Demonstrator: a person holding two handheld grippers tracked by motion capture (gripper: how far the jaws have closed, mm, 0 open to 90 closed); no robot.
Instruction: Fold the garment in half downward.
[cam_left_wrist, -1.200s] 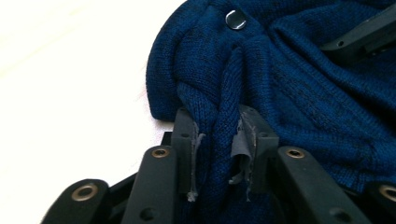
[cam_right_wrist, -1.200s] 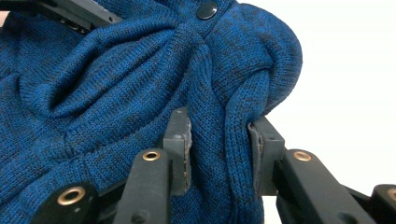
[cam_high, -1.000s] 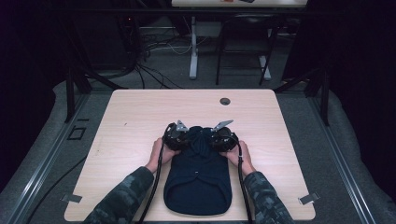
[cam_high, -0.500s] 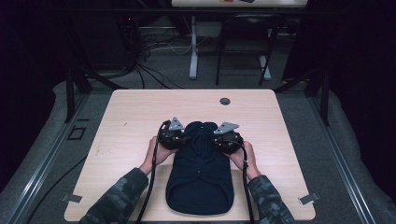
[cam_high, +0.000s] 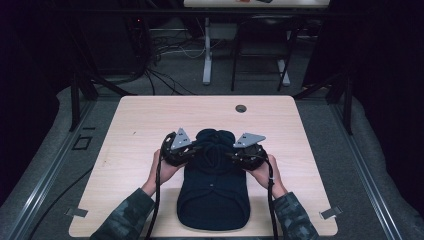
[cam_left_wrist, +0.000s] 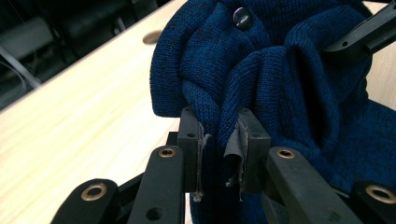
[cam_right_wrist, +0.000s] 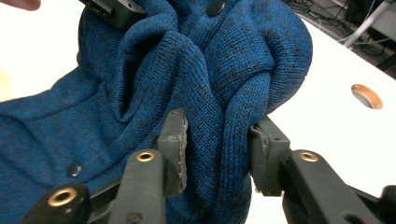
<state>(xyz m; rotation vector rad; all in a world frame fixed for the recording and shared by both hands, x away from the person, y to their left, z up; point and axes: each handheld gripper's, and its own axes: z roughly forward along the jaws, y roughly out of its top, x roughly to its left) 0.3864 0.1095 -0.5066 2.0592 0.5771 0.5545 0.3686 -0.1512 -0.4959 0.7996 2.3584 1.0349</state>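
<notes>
Centrally placed on pale wooden worktop (cam_high: 135, 135), near person's edge: dark blue knitted garment (cam_high: 214, 200), lying flat toward the front, far end bunched up into folds. Round cable hole (cam_high: 241, 108) in worktop well beyond the bunched end. Camouflage sleeves (cam_high: 125, 217) entering from the bottom, one either side of the knit. Left hand-held gripper (cam_left_wrist: 219, 156) against the left of the bunched end, jaws pinching a thick fold of blue knit, frayed pad lining showing at the fingertips (cam_left_wrist: 190, 140). Right hand-held gripper (cam_right_wrist: 217, 149) against the right, jaws clamped on another ribbed fold, wider apart around the thicker roll. Grey three-cornered plates atop both. Dark button (cam_left_wrist: 241, 17) on the raised knit above the left jaws; a second small button (cam_right_wrist: 74, 169) on the flat part.
</notes>
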